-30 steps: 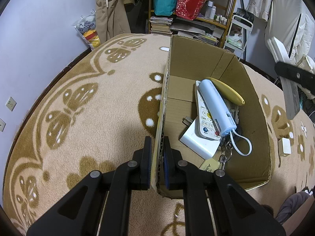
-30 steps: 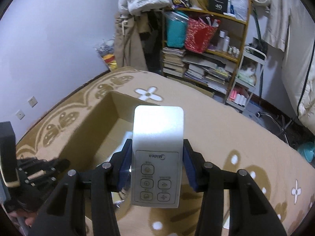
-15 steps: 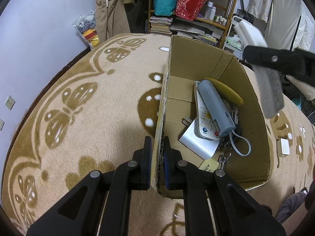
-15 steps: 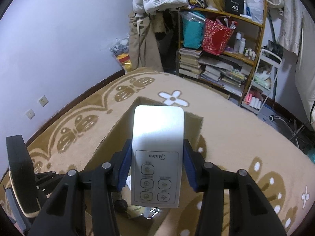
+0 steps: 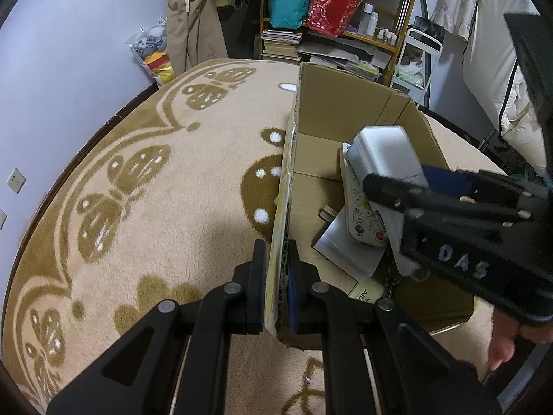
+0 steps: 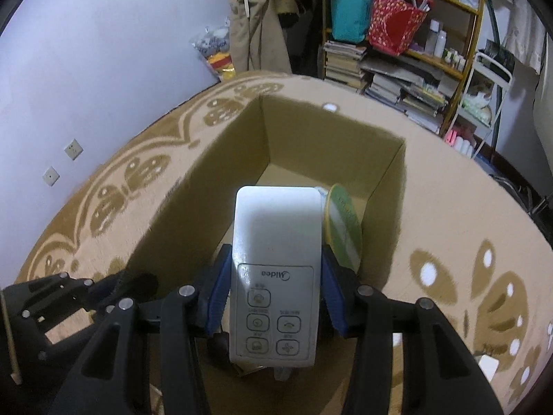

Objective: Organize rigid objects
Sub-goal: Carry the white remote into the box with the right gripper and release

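An open cardboard box [image 5: 328,103] stands on the patterned carpet. My left gripper [image 5: 276,252] is shut on its near left wall, one pad on each side. My right gripper [image 6: 276,276] is shut on a white Midea remote [image 6: 276,242], buttons facing the camera, held tilted down over the box [image 6: 328,131]. From the left wrist view the held remote [image 5: 383,152] and right gripper [image 5: 397,178] hang above the box's contents: a white remote with coloured buttons [image 5: 359,214], a flat white block [image 5: 342,249] and a tag [image 5: 366,292]. A yellow-green oval item [image 6: 345,224] lies behind the held remote.
A shelf [image 5: 328,17] with books, bags and bottles stands past the box, with hanging coats [image 5: 193,17] to its left. A small white object [image 6: 487,363] lies on the carpet to the box's right. A hand [image 5: 501,349] holds the right gripper.
The right gripper has come down and in over the box with the remote, and it now hides the blue item and keys in the left wrist view. The left gripper has not moved.
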A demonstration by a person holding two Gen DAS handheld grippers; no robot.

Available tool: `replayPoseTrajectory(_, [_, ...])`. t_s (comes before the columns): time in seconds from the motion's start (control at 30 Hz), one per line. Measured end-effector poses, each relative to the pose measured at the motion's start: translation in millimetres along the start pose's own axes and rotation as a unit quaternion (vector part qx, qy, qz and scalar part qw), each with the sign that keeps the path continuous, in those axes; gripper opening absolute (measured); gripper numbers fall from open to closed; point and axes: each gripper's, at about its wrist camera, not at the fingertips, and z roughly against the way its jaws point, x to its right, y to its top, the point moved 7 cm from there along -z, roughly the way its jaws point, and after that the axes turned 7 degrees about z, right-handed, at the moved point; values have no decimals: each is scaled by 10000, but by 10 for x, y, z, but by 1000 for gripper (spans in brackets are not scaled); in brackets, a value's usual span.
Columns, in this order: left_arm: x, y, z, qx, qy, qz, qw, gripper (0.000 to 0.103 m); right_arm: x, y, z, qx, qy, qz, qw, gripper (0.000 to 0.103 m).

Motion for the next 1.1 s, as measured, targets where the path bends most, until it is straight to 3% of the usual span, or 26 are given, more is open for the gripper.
replayPoseTrajectory(0.57, [-40,13,-1,50,-43,43,10000,11,15,34,122,112,39,-71,9999,53])
replayPoseTrajectory(0.67, [-38,12,0,51,-43,50,10000,11,18,24,191,164,86,-92,9998,64])
replayPoseTrajectory(0.77, [-40,13,1,66,-9,17,10000,11,33,37,299,280,39,-69,9996,67])
replayPoseTrajectory(1.0, [-44,11,10,64,11,6,10000,11,150,63,576,550,-257,48,9981,98])
replayPoseTrajectory(1.1, [-42,13,12,64,26,-7,10000,11,270,55,623,561,-414,76,9975,100])
